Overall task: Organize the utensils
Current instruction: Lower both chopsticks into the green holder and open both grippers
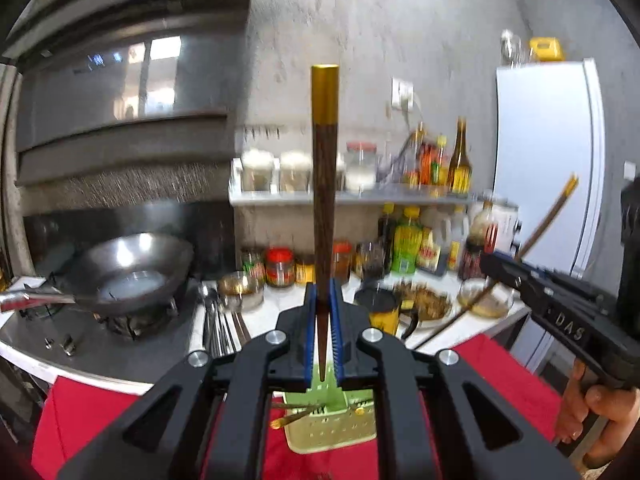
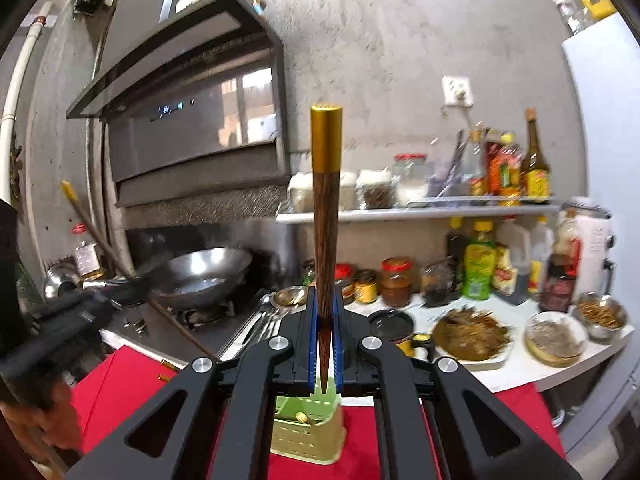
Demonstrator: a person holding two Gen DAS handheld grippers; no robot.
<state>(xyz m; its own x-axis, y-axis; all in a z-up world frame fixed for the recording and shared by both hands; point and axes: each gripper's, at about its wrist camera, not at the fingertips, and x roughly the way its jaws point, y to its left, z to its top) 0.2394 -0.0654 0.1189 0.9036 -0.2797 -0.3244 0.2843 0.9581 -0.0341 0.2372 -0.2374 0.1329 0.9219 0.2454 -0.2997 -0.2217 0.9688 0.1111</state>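
Both wrist cams close behind own tool, facing kitchen counter (image 1: 500, 320); shared wok (image 2: 200, 276), shelf (image 1: 360, 198).

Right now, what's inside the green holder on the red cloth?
A few gold-capped chopsticks lie in the green holder. The left gripper hides most of its inside, so no count is possible.

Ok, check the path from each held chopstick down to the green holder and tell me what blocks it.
Nothing visible blocks either path. The left gripper is shut on a chopstick and the right gripper on another chopstick, both upright. The green holder stands just below on the red cloth, already holding some chopsticks.
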